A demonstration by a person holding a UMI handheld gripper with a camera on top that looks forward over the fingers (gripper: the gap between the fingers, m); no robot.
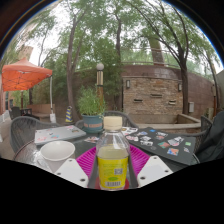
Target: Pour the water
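Note:
A clear bottle with a yellow label and a white cap stands between the two pink pads of my gripper. Both pads press against the bottle's sides, so the gripper is shut on it. The bottle is upright and held above the table. A white bowl sits on the table just ahead and left of the left finger. A white cup stands farther off on the table, straight beyond the bottle.
A laptop lies on the table beyond the bowl. A potted plant stands next to the cup. Cards or papers are scattered on the right half of the table. Chairs, a brick wall and trees lie behind.

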